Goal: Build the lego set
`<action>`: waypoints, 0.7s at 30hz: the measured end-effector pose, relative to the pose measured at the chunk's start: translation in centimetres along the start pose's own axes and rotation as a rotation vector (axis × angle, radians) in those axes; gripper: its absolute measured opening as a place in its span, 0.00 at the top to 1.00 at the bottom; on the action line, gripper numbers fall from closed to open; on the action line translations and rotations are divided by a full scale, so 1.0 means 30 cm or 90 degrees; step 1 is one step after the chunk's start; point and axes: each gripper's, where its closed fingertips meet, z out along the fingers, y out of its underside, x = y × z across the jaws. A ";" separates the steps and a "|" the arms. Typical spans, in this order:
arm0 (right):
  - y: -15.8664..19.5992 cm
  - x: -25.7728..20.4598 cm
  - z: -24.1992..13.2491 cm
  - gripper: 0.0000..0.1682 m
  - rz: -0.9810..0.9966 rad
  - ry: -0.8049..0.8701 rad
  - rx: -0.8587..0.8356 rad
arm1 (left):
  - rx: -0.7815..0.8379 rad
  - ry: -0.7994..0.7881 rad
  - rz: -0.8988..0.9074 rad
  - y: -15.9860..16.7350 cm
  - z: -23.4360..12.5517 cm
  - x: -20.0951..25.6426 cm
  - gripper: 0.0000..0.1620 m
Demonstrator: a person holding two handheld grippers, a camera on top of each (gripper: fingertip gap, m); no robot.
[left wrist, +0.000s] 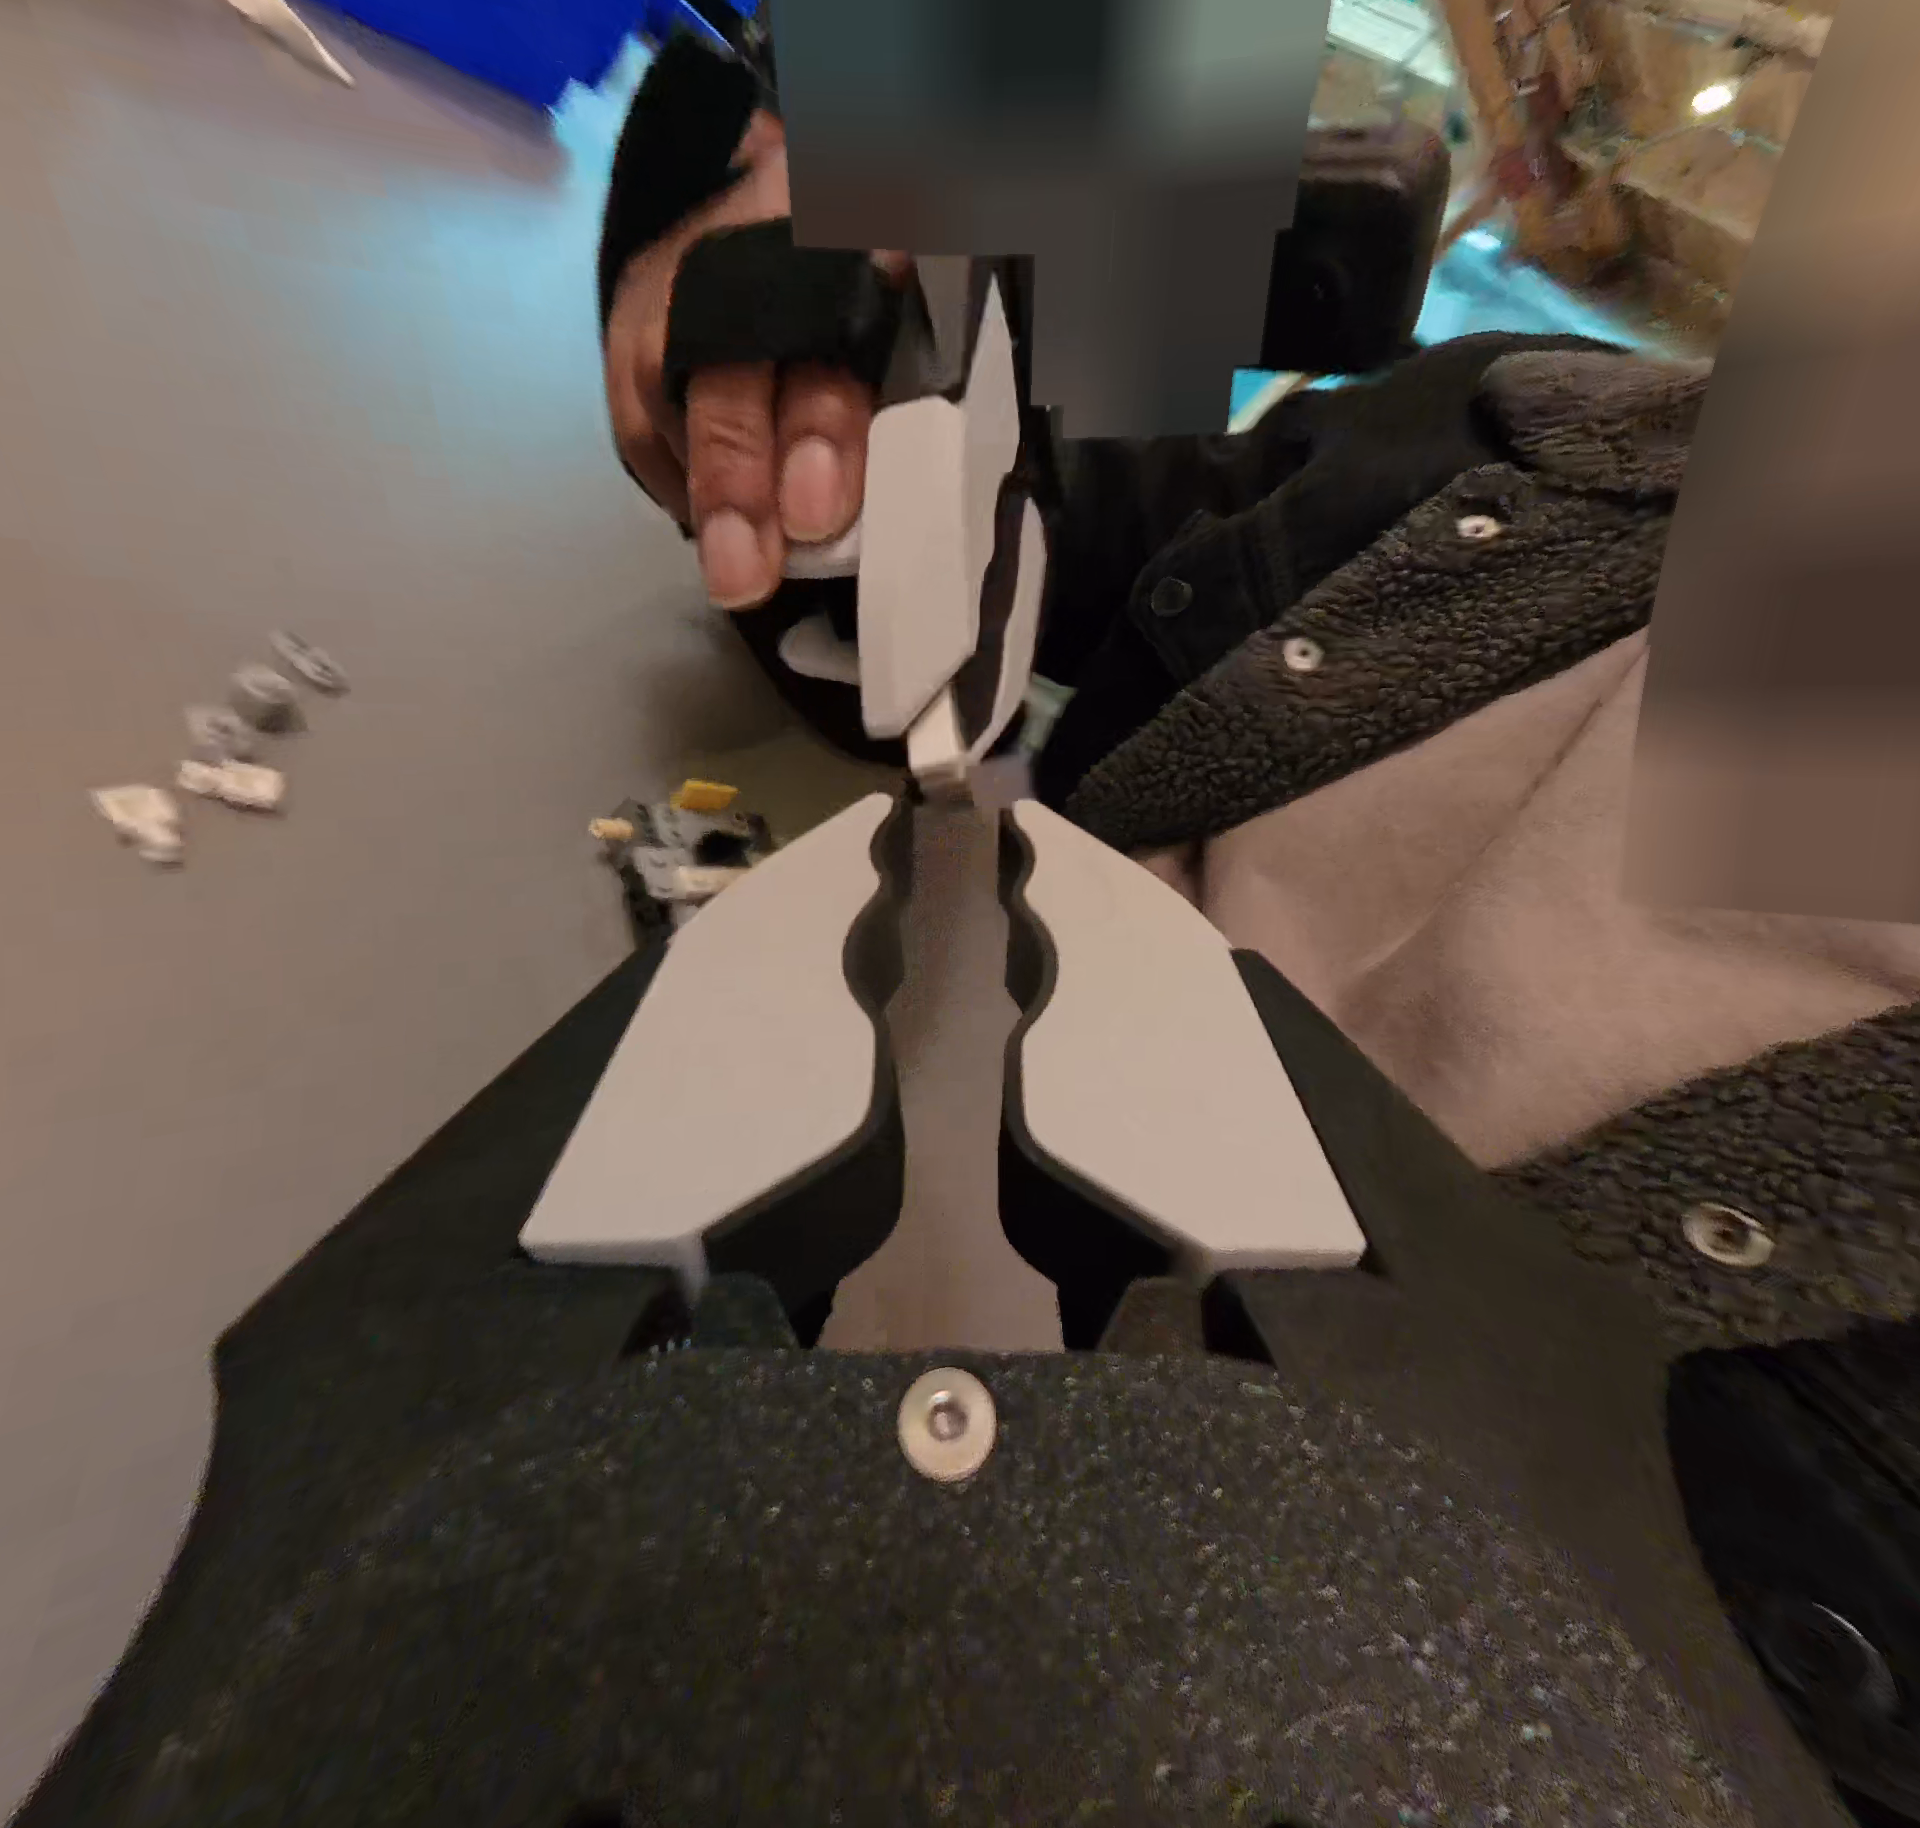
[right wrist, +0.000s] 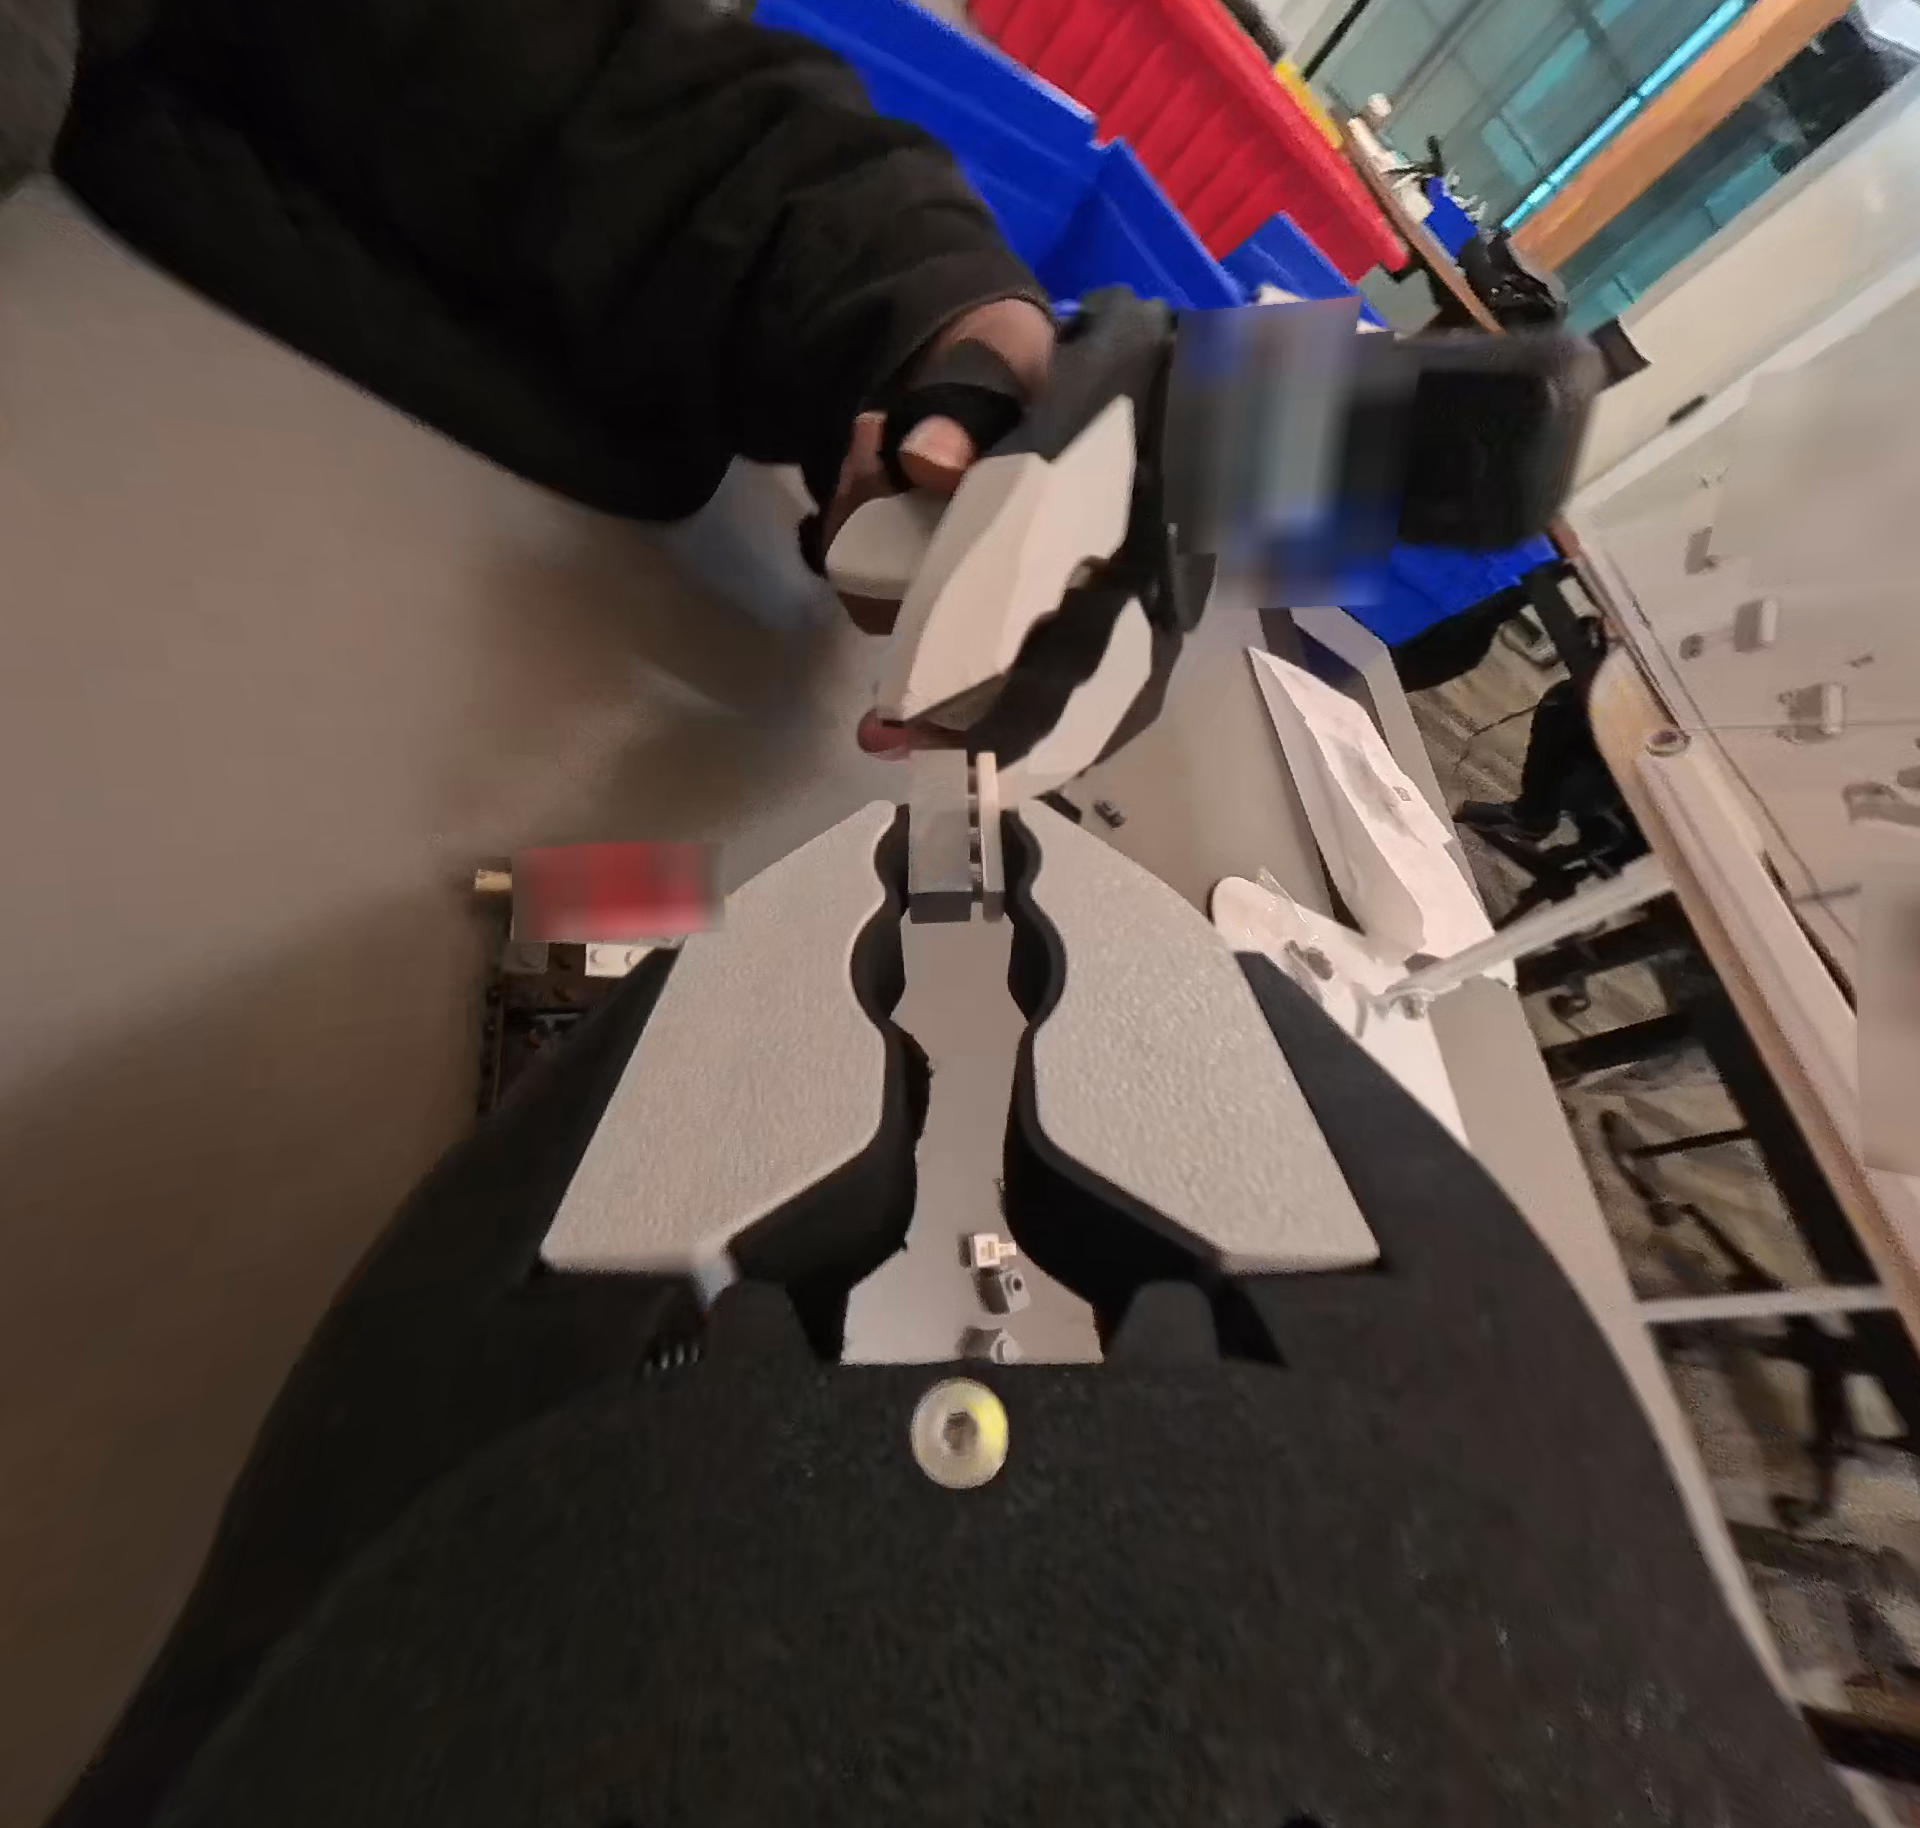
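My right gripper (right wrist: 954,817) is shut on a small lego piece (right wrist: 940,859), a grey brick with a thin white plate against its side, held above the grey table (right wrist: 260,687). In the left wrist view the right gripper (left wrist: 940,729) comes from above with the white end of the piece (left wrist: 943,755) sticking out. My left gripper (left wrist: 954,804) has a narrow gap between its fingers and nothing in it. Its tips sit right at the end of the piece, tip to tip with the right gripper. The left gripper also shows in the right wrist view (right wrist: 956,739).
A partly built dark lego model (left wrist: 675,859) with a yellow piece (left wrist: 704,794) lies on the table (left wrist: 312,428). Several small grey and white pieces (left wrist: 229,750) lie to its left. Blue bins (right wrist: 935,95) and a red bin (right wrist: 1164,64) stand behind. An instruction booklet (right wrist: 1351,791) lies near the table edge. My two grippers' fingertips are within a few centimetres of each other.
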 end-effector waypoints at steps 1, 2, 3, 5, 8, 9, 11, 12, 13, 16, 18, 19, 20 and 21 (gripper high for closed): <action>-0.009 0.019 -0.013 0.91 0.031 0.006 0.017 | 0.004 -0.043 0.034 -0.014 -0.007 -0.011 0.90; -0.020 0.035 -0.026 0.91 0.063 0.008 0.038 | 0.003 -0.097 0.082 -0.026 -0.012 -0.025 0.89; -0.032 0.049 -0.036 0.91 0.095 0.007 0.058 | 0.003 -0.145 0.138 -0.041 -0.014 -0.031 0.88; -0.043 0.064 -0.048 0.91 0.145 -0.003 0.079 | 0.005 -0.218 0.244 -0.073 -0.006 -0.021 0.86; -0.050 0.072 -0.054 0.91 0.178 -0.009 0.098 | -0.005 -0.308 0.362 -0.107 0.009 -0.008 0.86; -0.052 0.075 -0.058 0.91 0.189 -0.012 0.105 | -0.008 -0.324 0.388 -0.112 0.013 -0.003 0.86; -0.052 0.079 -0.064 0.91 0.209 -0.023 0.111 | -0.012 -0.351 0.430 -0.121 0.017 0.002 0.87; -0.048 0.078 -0.067 0.91 0.216 -0.029 0.109 | -0.017 -0.363 0.447 -0.122 0.019 0.002 0.87; -0.045 0.078 -0.068 0.91 0.220 -0.031 0.107 | -0.020 -0.373 0.461 -0.124 0.021 0.001 0.88; -0.043 0.070 -0.076 0.91 0.235 -0.054 0.111 | -0.024 -0.386 0.490 -0.127 0.022 0.006 0.90; -0.037 0.063 -0.077 0.91 0.242 -0.069 0.111 | -0.020 -0.383 0.498 -0.128 0.021 0.013 0.92; -0.037 0.060 -0.078 0.91 0.245 -0.075 0.115 | -0.023 -0.380 0.498 -0.125 0.022 0.014 0.91; -0.037 0.056 -0.077 0.91 0.246 -0.079 0.114 | -0.030 -0.381 0.502 -0.121 0.024 0.013 0.91; -0.036 0.050 -0.074 0.91 0.243 -0.085 0.111 | -0.035 -0.382 0.510 -0.117 0.028 0.013 0.91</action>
